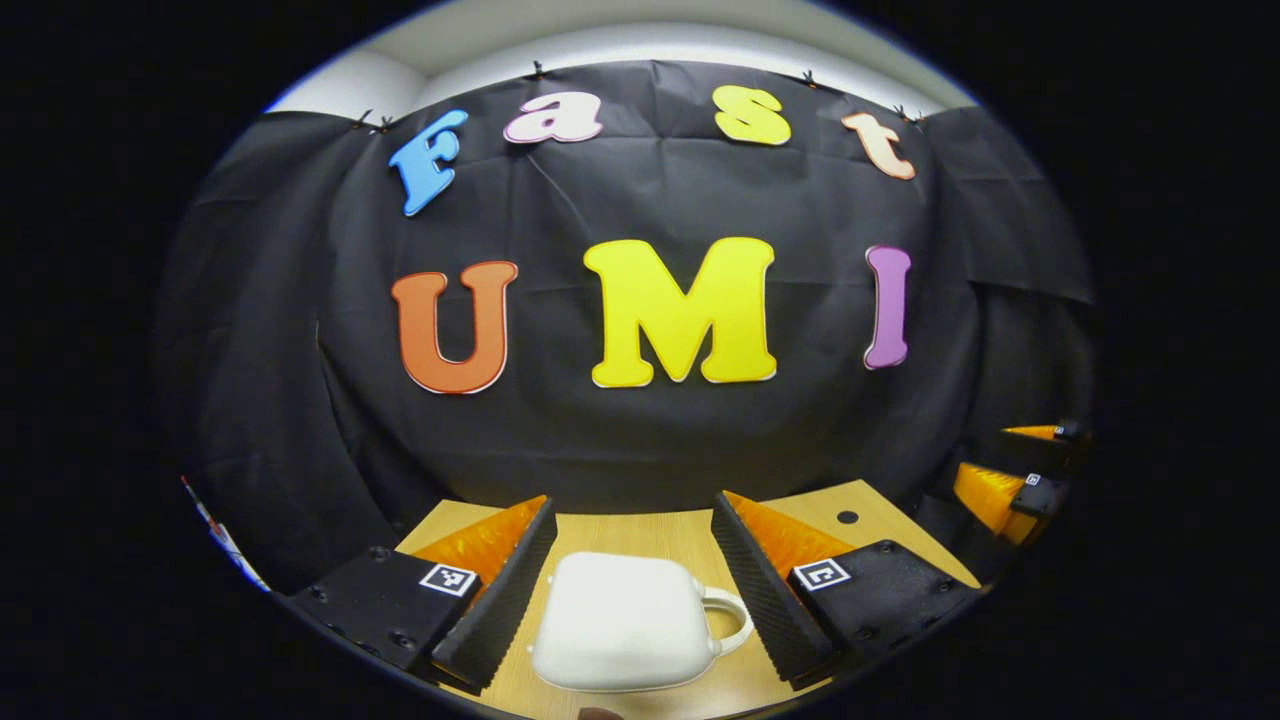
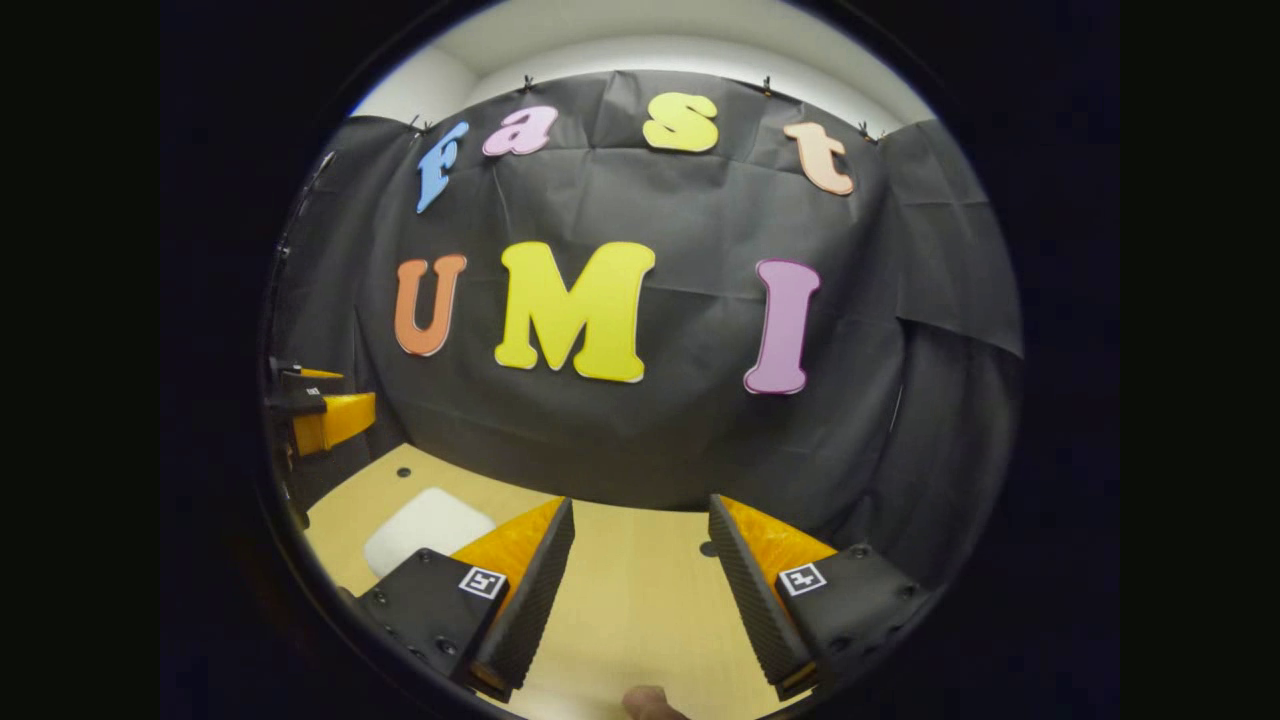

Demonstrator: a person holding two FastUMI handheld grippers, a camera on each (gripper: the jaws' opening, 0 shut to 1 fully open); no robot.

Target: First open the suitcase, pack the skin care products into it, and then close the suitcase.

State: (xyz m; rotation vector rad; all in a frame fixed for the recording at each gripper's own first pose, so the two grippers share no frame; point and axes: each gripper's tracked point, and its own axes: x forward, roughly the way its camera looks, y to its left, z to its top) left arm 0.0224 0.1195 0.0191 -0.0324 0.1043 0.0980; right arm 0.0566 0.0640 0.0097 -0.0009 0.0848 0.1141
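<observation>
A small white suitcase [image 1: 625,620] lies closed on the wooden table [image 1: 660,535], its handle [image 1: 732,618] towards the right. My left gripper [image 1: 633,500] hovers over it, open, one finger on each side and neither touching it. In the right gripper view the suitcase [image 2: 428,525] shows at the lower left, partly hidden behind a finger. My right gripper [image 2: 641,505] stands open over bare table [image 2: 640,590], with nothing between its fingers. Each gripper also shows in the other's view: the right gripper [image 1: 1015,480] at the far right, the left gripper [image 2: 325,412] at the far left.
The black cloth wall closes off the back of the table. Small round holes [image 2: 403,471] dot the tabletop. A small rounded tan thing [image 2: 650,703] peeks in at the bottom edge; I cannot tell what it is.
</observation>
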